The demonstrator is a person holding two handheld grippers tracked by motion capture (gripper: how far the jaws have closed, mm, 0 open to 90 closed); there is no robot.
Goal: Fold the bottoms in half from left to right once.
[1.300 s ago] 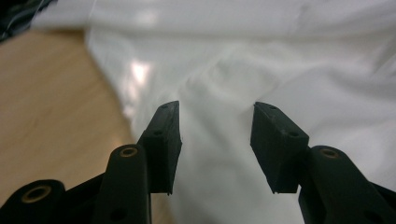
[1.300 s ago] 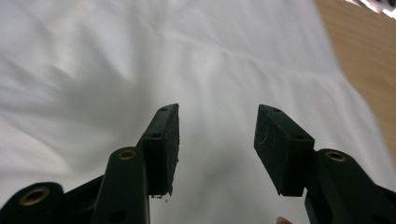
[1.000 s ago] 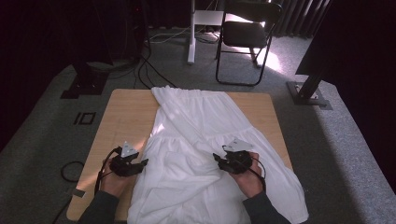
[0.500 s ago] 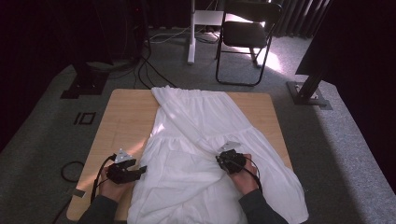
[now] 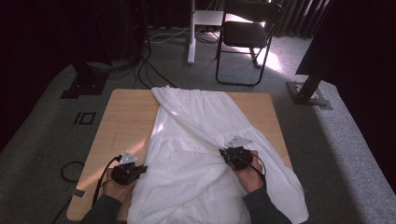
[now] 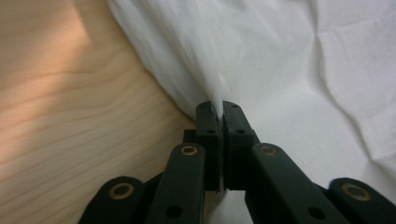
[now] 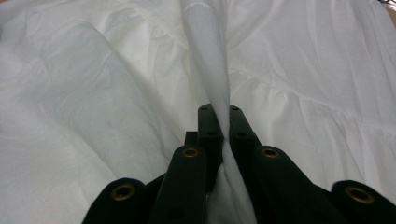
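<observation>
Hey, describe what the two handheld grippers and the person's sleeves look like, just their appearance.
Both the left gripper and the right gripper are black, each topped with a grey three-cornered plate and trailing a thin black cable. Up close, the jaws are flat black bars on linkage arms with brass-coloured pivot rings and small screw holes. The person wears dark grey long sleeves.

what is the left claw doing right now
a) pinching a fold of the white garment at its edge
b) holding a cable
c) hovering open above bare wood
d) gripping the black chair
a: in the left gripper view the left claw has its jaws closed together on a raised fold of the white garment, right beside the wooden table.
</observation>
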